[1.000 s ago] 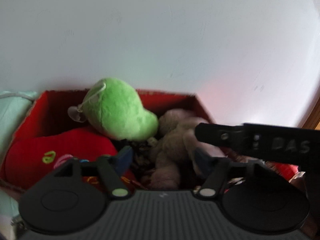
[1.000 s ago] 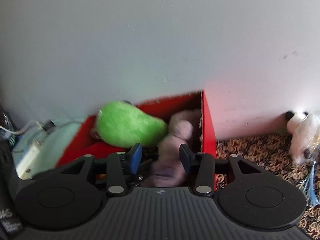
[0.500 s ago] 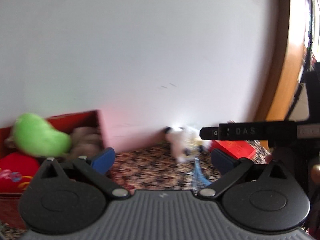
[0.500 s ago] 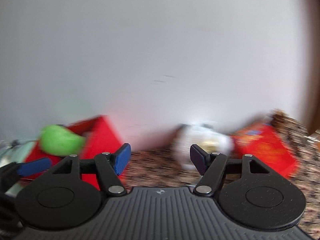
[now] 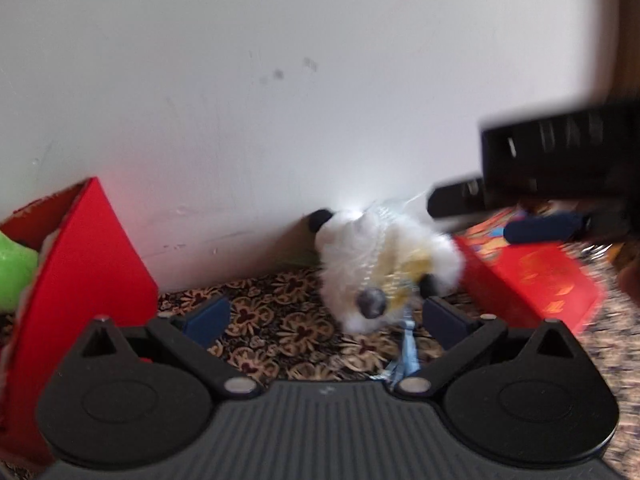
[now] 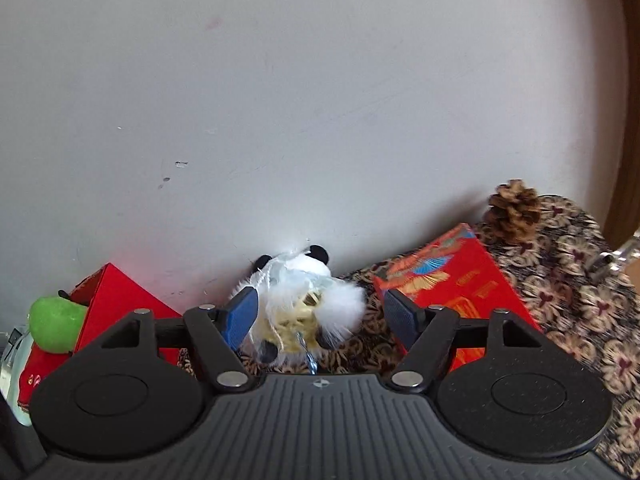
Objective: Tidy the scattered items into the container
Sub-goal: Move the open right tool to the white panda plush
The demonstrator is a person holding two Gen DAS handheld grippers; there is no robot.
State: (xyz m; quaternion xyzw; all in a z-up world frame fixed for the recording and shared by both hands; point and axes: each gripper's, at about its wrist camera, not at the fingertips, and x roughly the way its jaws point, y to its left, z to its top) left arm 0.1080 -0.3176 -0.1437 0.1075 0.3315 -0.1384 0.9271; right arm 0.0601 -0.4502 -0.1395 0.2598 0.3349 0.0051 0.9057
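Note:
A white plush panda (image 6: 308,304) with black ears lies on the patterned cloth against the wall; it also shows in the left wrist view (image 5: 384,264). My right gripper (image 6: 320,318) is open, its blue pads on either side of the panda without touching it. My left gripper (image 5: 326,318) is open and empty, just short of the panda. The red box (image 5: 92,264) stands at the left with a green plush (image 6: 56,322) in it. The right gripper's body (image 5: 560,160) crosses the upper right of the left wrist view.
A flat red decorated box (image 6: 452,284) lies right of the panda; it also shows in the left wrist view (image 5: 536,276). A pine cone (image 6: 514,210) sits by the wall at the back right. The white wall (image 6: 320,100) is close behind everything.
Both grippers swung right, away from the red box, and opened wider. They have closed in on the panda, which now lies between the right gripper's pads.

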